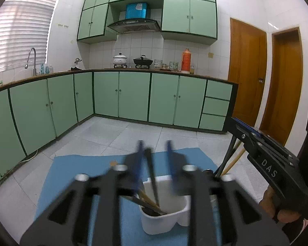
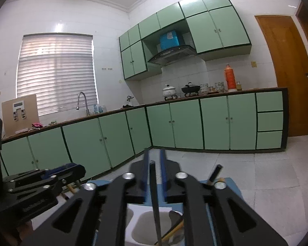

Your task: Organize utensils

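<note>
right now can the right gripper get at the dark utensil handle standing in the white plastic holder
Probably yes. The right gripper sits right over the white plastic holder, and the dark utensil handle stands between its slightly parted fingers, with nothing blocking it.

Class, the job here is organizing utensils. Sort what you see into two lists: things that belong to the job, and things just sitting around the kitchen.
Belongs to the job:
white holder
dark chopstick standing in it
wooden-handled utensils inside
left gripper
right gripper

Just lying about:
white pot
black wok
orange thermos
faucet
</note>
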Action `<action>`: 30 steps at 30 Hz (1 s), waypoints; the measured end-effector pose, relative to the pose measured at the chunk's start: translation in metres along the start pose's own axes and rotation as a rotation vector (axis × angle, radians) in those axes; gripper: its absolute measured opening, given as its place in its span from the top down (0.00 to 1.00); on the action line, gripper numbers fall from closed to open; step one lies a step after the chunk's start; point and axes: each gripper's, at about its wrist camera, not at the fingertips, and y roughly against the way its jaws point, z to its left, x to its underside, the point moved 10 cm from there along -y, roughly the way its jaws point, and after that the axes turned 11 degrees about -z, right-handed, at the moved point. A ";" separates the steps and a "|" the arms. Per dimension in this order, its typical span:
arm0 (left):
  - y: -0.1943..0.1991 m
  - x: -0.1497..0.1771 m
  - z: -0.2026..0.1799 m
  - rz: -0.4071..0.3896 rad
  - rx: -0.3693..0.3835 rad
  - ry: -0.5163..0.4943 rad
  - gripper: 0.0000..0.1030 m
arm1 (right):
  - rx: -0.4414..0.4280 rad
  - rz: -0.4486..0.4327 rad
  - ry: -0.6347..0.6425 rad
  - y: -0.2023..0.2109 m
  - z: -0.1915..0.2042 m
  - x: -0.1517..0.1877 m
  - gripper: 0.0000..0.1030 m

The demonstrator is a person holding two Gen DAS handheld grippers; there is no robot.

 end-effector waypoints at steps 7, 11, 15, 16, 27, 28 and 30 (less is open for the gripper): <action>0.020 -0.011 0.004 -0.041 -0.013 0.010 0.54 | 0.014 -0.032 0.015 0.022 -0.008 -0.013 0.76; 0.038 -0.015 0.003 -0.071 -0.020 0.008 0.47 | 0.018 -0.047 0.021 0.040 -0.009 -0.016 0.67; 0.059 -0.017 -0.003 -0.106 -0.041 -0.023 0.40 | 0.018 -0.054 0.032 0.060 -0.009 -0.016 0.62; 0.064 -0.019 -0.005 -0.114 -0.045 -0.028 0.38 | 0.019 -0.055 0.035 0.065 -0.008 -0.015 0.60; 0.122 -0.007 -0.021 -0.151 -0.056 -0.063 0.20 | 0.015 -0.035 0.021 0.122 -0.007 -0.001 0.42; 0.127 -0.004 -0.021 -0.152 -0.057 -0.059 0.17 | 0.015 -0.028 0.017 0.128 -0.007 0.001 0.40; 0.137 0.002 -0.020 -0.151 -0.063 -0.049 0.15 | 0.020 -0.018 0.019 0.136 -0.008 0.005 0.36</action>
